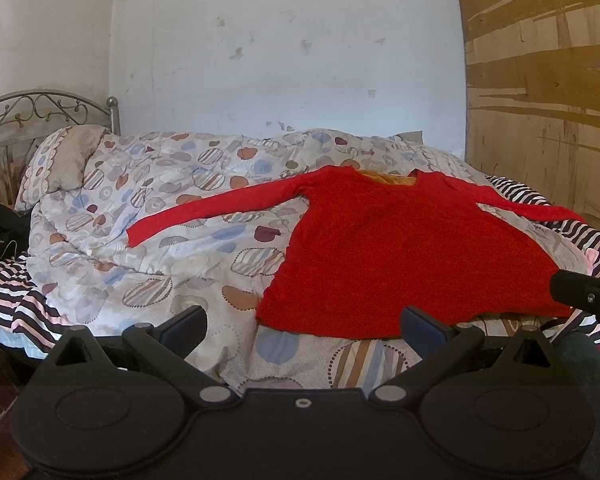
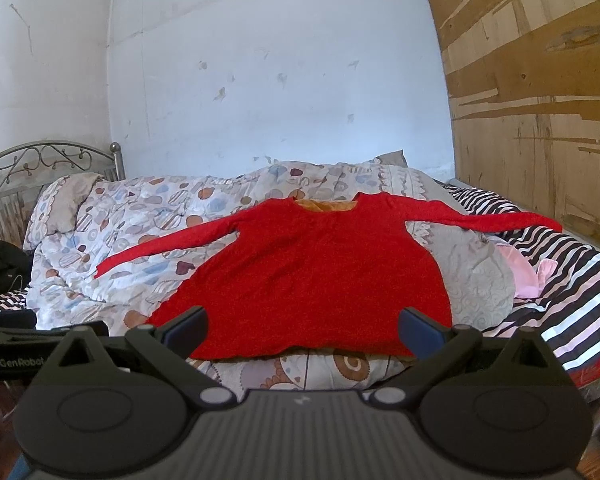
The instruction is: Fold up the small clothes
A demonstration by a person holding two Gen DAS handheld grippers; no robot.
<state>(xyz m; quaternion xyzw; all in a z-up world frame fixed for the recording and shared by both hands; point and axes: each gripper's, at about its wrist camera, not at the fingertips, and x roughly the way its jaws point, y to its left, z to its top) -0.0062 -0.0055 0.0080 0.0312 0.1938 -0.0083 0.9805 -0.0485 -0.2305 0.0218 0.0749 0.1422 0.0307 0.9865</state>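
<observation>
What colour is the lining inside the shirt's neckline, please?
Orange-yellow lining inside the red shirt, clearest in the right wrist view.

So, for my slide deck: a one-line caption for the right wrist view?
Open right gripper faces the hem of a red long-sleeved top spread flat, sleeves out, on a patterned quilt.

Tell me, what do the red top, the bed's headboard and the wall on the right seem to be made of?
Red top: soft matte knit or fleece by its fuzzy look, with an orange-yellow lining at the neck; exact fabric unclear.
Headboard: metal, probably wrought iron, shown by thin grey scrollwork and a knobbed post.
Right wall: wood or plywood panelling, with visible grain and peeling veneer strips.
</observation>
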